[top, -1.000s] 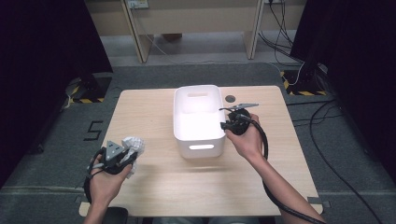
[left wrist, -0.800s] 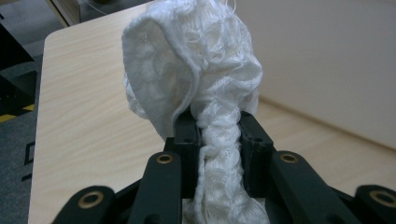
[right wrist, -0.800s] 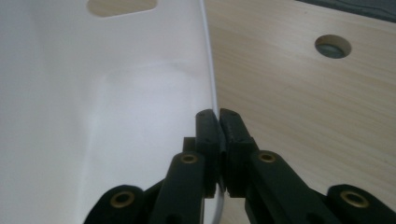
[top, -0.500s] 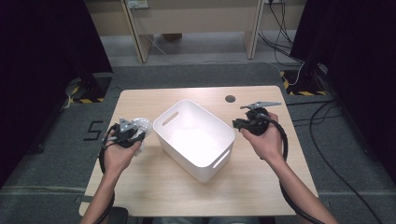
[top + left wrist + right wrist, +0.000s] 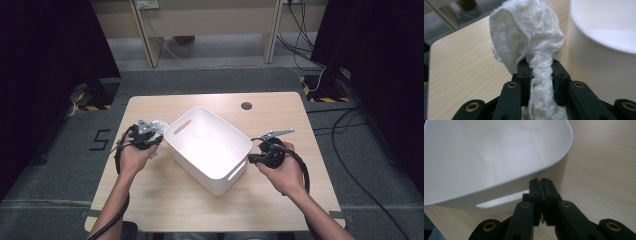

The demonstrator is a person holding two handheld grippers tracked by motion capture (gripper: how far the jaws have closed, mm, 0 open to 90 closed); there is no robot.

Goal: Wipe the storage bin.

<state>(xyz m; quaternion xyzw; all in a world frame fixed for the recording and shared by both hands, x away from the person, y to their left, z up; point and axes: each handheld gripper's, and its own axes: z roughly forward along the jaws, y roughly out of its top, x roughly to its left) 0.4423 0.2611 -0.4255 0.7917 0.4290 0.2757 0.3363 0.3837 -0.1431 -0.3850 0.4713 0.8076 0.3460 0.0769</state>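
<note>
Bin [image 5: 207, 150] turned further askew; nothing inside; left gripper [image 5: 145, 135] clamps cloth [image 5: 531, 45].

This looks like a lab or recording studio rather than a home. A plain light wooden table with a round cable hole [image 5: 246, 105] stands on grey carpet tiles [image 5: 210, 80] between black curtains [image 5: 45, 55] — one at each side. Black cables [image 5: 350, 145] trail over the floor, yellow-and-black hazard tape [image 5: 320, 95] marks stand feet, and a number five [image 5: 100, 141] is taped beside the table.
</note>
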